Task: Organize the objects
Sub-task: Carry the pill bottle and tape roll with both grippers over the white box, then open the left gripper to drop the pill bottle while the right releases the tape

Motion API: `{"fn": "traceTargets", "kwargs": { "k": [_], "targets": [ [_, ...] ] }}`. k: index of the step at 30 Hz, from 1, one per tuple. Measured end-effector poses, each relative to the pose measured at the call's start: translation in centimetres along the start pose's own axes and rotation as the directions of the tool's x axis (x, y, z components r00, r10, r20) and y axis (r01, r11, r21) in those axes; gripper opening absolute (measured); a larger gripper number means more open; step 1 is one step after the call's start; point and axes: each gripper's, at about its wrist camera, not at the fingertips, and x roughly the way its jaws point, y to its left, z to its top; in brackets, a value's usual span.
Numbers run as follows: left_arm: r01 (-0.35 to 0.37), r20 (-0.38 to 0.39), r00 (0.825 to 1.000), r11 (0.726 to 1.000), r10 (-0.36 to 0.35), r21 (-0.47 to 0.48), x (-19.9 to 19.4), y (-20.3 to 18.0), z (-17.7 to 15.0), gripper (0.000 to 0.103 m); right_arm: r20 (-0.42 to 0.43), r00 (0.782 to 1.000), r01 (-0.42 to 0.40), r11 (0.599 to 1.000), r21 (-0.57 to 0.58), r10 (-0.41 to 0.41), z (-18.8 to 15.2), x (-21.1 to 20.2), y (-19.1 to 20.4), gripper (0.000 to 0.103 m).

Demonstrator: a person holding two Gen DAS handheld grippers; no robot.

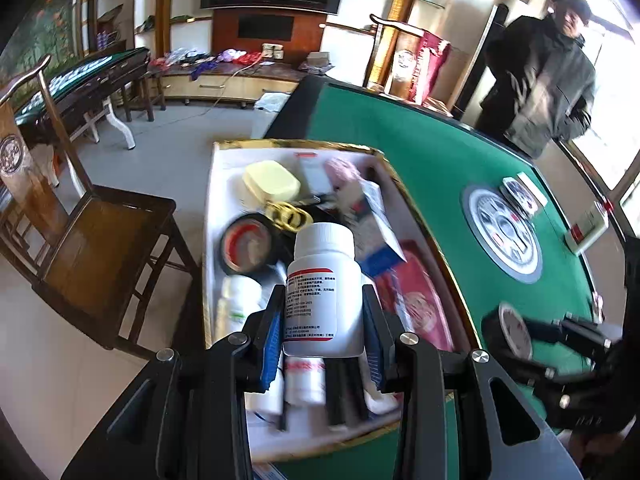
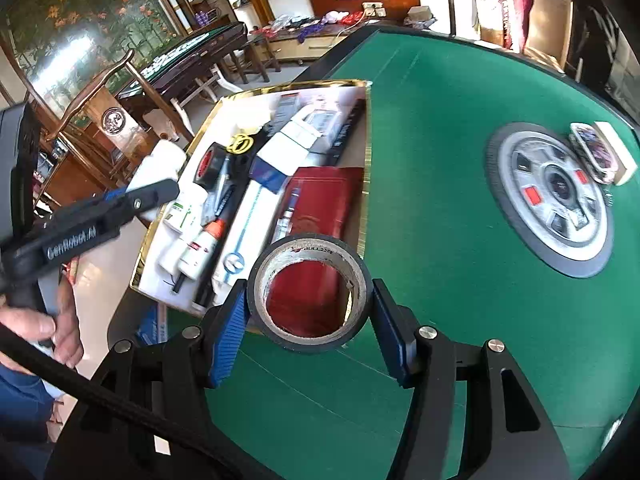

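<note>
My left gripper (image 1: 323, 322) is shut on a white pill bottle (image 1: 323, 292) with a red-striped label, held above a gold-rimmed white box (image 1: 218, 184). The box holds a yellow case (image 1: 272, 182), a black tape roll (image 1: 248, 246), small bottles and cartons. My right gripper (image 2: 308, 312) is shut on a black tape roll (image 2: 308, 292), held above the green table (image 2: 460, 240) at the box's near corner. The box (image 2: 366, 128) lies ahead of it. The right gripper with its roll also shows in the left wrist view (image 1: 516, 332). The left gripper (image 2: 156, 194) shows in the right wrist view.
The table's round centre panel (image 1: 502, 232) has a deck of cards (image 1: 520, 196) and a small box (image 1: 588, 230) beside it. A wooden chair (image 1: 100, 248) stands left of the table. A person (image 1: 544, 80) stands at the far side.
</note>
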Motion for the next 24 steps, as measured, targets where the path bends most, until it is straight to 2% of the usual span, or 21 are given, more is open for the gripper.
{"fn": "traceTargets", "kwargs": {
  "k": [9, 15, 20, 24],
  "targets": [
    [0.004, -0.029, 1.0, 0.998, -0.006, -0.06, 4.0, 3.5, 3.8, 0.03, -0.041, 0.999, 0.022, 1.0, 0.017, -0.021, 1.5, 2.9, 1.1, 0.058],
    [-0.015, -0.075, 0.997, 0.99, 0.004, -0.137, 8.0, 6.0, 6.6, 0.03, -0.057, 0.997, 0.052, 0.998, 0.025, -0.051, 2.8, 4.4, 0.6, 0.058],
    [-0.029, -0.103, 0.995, 0.978, 0.008, -0.207, 10.2, 7.6, 7.8, 0.03, -0.069, 0.996, 0.059, 0.998, 0.032, -0.057, 3.7, 5.6, 0.3, 0.058],
    [-0.037, -0.127, 0.992, 0.974, 0.009, -0.224, 11.6, 8.1, 8.4, 0.03, -0.083, 0.995, 0.064, 0.998, 0.018, -0.063, 4.1, 6.7, 0.5, 0.058]
  ]
}}
